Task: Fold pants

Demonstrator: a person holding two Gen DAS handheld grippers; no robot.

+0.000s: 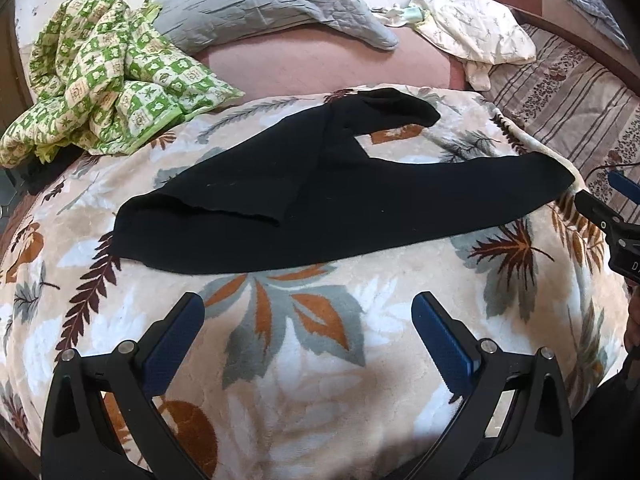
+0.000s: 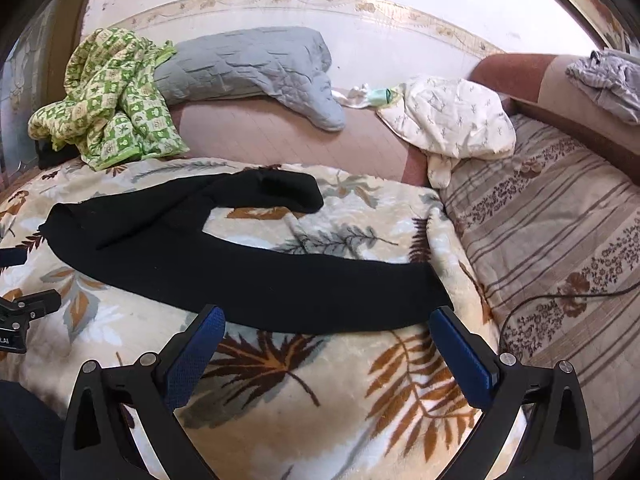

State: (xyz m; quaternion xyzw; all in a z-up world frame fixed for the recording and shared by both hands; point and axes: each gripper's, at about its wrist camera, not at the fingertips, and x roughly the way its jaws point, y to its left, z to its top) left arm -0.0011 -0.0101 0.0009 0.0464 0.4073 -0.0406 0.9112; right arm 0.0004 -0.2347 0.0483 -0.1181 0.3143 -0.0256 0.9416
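Black knit pants point(image 1: 320, 196) spread on leaf-print plush blanket point(image 1: 320, 360). Left gripper point(image 1: 308, 320), right gripper point(image 2: 326, 334): jaws wide, empty. Black cable point(image 2: 560, 300): right view only.

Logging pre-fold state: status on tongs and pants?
Left tongs open, empty. Right tongs open, empty. Black pants spread on leaf blanket, legs apart. Nothing on them.

Two wrist views, low, near, facing bedward, sharing black pants point(image 1: 304, 196)
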